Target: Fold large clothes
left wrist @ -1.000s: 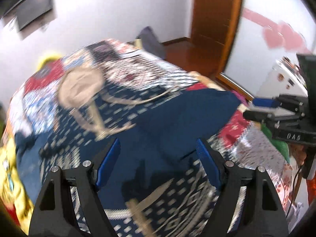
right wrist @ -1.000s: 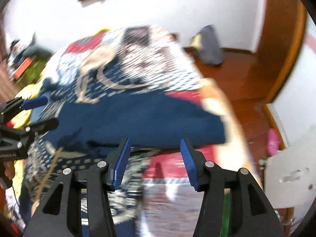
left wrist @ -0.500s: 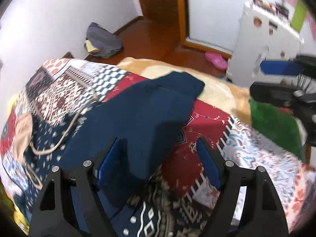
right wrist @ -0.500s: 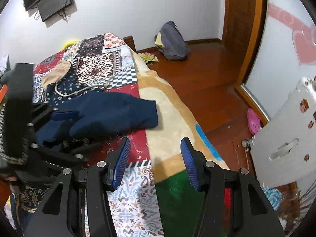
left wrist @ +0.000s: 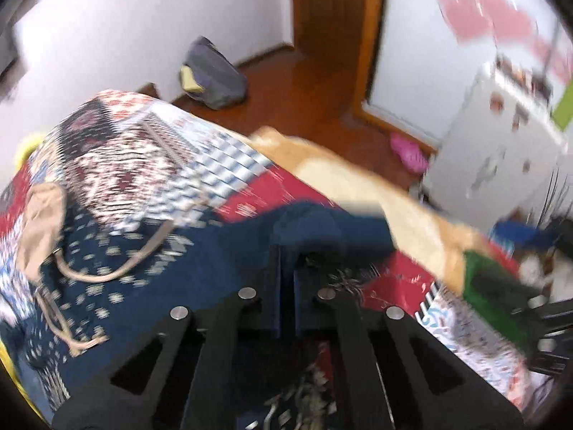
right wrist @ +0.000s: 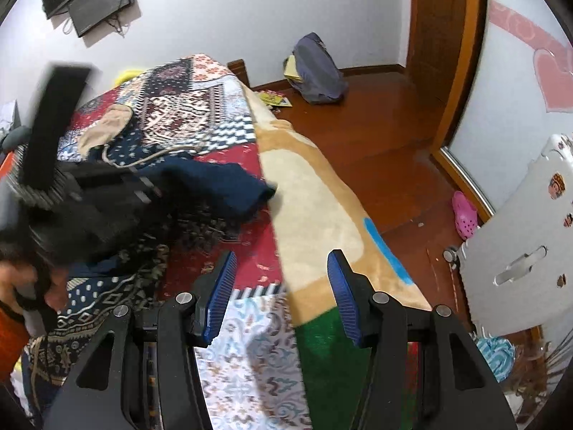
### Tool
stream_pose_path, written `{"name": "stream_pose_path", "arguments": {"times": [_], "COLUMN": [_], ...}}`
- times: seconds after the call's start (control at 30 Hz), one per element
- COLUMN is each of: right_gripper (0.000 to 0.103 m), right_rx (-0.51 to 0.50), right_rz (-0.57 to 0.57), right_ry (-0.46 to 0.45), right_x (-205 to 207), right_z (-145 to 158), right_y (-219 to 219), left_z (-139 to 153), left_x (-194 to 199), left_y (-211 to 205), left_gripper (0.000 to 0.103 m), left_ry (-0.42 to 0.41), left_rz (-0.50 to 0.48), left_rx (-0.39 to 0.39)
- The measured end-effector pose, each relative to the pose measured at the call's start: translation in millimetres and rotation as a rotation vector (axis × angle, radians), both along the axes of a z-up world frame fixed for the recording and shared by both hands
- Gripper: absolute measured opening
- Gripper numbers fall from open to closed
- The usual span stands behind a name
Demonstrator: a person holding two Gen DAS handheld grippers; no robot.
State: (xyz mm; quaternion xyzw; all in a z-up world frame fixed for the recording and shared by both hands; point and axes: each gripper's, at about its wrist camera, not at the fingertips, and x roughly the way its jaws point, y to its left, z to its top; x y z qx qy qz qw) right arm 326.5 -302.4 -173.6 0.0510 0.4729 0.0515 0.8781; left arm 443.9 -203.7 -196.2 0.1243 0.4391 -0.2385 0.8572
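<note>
A plain navy garment (left wrist: 322, 222) lies crumpled on the patchwork bedspread (left wrist: 150, 150), its sleeve end reaching the beige blanket at the bed's edge. My left gripper (left wrist: 286, 251) is shut, and its fingertips pinch a fold of the navy cloth. In the right wrist view the same garment (right wrist: 222, 182) sits left of centre, with the left gripper (right wrist: 154, 190) blurred over it and a hand below. My right gripper (right wrist: 283, 279) hovers open over the red and white patches by the bed's edge, with nothing between its blue pads.
A tan cloth with cords (right wrist: 104, 129) lies further back on the bed. The beige blanket (right wrist: 308, 193) marks the bed's right edge, with wooden floor (right wrist: 386, 118) beyond. A grey bag (right wrist: 318, 71), a pink slipper (right wrist: 463, 211) and a white plastic cabinet (right wrist: 530, 251) stand on it.
The left gripper swept across the bed to the navy sleeve and its jaws went from wide open to shut on the cloth. The right gripper swung towards the bed's edge, then held still.
</note>
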Motion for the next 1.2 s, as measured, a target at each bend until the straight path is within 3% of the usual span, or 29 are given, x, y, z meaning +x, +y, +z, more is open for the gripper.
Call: {"name": "stream_pose_path", "arguments": {"times": [0.1,0.2,0.4,0.5,0.63,0.77,0.87,0.93,1.0,1.07,1.2], "right_gripper": [0.049,0.049,0.049,0.049,0.049,0.049,0.053,0.062,0.063,0.063,0.066], "right_rx": [0.008,0.028,0.007,-0.023,-0.065,-0.157,-0.165,-0.164,-0.14,-0.125,-0.156], "right_rz": [0.02,0.051,0.149,0.19,0.221,0.249,0.248,0.225,0.214,0.215,0.222], "right_ry": [-0.003,-0.007,-0.01,0.0,0.06,0.129,0.144,0.139,0.149,0.155,0.148], "right_x": [3.9,11.3,30.8,42.6,56.8,60.2,60.6,61.6,64.1,65.9,63.0], "right_z": [3.4,6.8,8.1,2.4,-20.1,-50.9,-62.2,-61.7,-61.6,-60.8,-61.5], "right_y": [11.2,28.2,78.8,105.6,133.4,151.6,154.6,150.0,146.0,143.1,146.3], "left_z": [40.8,69.5,84.8,74.1,34.8,-7.7,-39.5,-55.7,-67.5,-72.7,-86.9], "left_x": [-4.7,-12.5,-38.9,-50.0,-58.2,-73.0,-82.8,-89.8,-95.3,-102.2,-113.7], "left_y": [51.6,106.1,210.1,252.7,304.9,335.7,348.6,355.8,363.9,376.9,419.0], "left_gripper": [0.003,0.003,0.003,0.003,0.003,0.004,0.007,0.026,0.044,0.053,0.056], "left_ry": [-0.059,-0.123,-0.18,-0.158,-0.088,0.003,0.065,0.088,0.095,0.087,0.161], "left_rz": [0.086,0.167,0.319,0.381,0.469,0.525,0.556,0.577,0.61,0.653,0.75], "left_rx": [-0.109,-0.153,-0.145,-0.153,-0.132,-0.119,-0.099,-0.073,-0.061,-0.107,-0.386]}}
